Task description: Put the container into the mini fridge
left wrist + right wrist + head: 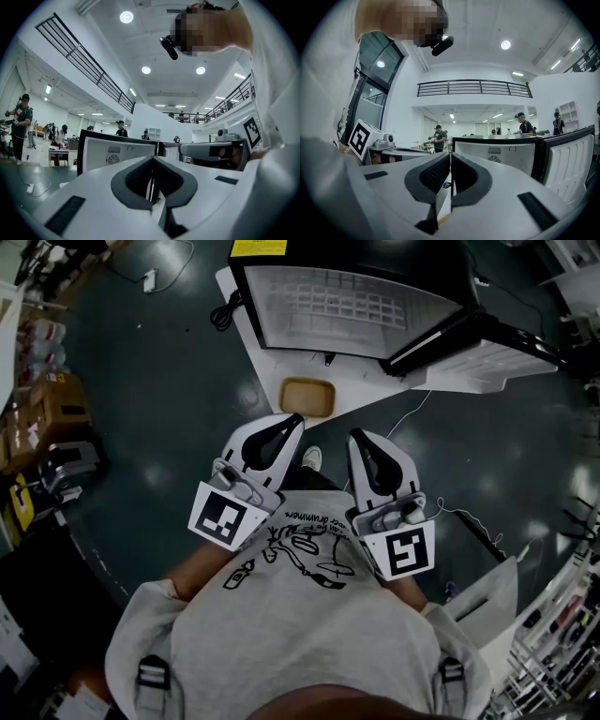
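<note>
Both of my grippers are clenched on nothing and held close to my chest. My left gripper [296, 418] and right gripper [357, 435] point forward side by side, each with its jaws pressed together. Just beyond their tips the tan container [307, 396] lies on the white worktop [375, 395], in front of the fridge [356, 296] and outside it. The fridge door [487, 348] stands swung open to my right.
</note>
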`<state>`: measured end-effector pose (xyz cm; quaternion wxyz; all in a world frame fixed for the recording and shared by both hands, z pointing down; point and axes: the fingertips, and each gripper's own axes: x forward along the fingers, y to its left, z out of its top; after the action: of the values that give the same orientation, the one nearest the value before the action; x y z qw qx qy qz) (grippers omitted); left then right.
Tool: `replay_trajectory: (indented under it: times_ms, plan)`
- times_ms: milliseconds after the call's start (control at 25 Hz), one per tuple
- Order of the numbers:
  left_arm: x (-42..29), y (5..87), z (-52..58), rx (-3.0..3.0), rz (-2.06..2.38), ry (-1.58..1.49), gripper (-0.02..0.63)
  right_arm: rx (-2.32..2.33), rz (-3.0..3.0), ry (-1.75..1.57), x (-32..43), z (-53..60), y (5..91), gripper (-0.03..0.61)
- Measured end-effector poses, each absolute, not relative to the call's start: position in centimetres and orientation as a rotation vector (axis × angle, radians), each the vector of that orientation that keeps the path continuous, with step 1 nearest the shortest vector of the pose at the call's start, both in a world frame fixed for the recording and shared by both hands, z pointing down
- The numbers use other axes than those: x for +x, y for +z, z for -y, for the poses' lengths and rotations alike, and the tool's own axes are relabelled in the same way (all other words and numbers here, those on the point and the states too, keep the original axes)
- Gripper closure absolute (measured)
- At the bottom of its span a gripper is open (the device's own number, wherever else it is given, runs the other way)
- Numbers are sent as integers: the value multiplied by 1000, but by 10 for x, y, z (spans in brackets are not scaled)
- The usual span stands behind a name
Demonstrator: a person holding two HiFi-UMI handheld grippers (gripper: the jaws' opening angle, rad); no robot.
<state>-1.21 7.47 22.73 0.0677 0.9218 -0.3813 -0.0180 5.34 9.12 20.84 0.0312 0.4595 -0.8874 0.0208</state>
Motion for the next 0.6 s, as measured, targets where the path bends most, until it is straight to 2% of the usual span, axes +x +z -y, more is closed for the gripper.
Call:
replay_trajectory:
  times_ms: [600]
  plan:
    - [22, 232, -40, 2741, 1212, -25, 597, 1350, 2788, 83, 89, -50, 211, 549]
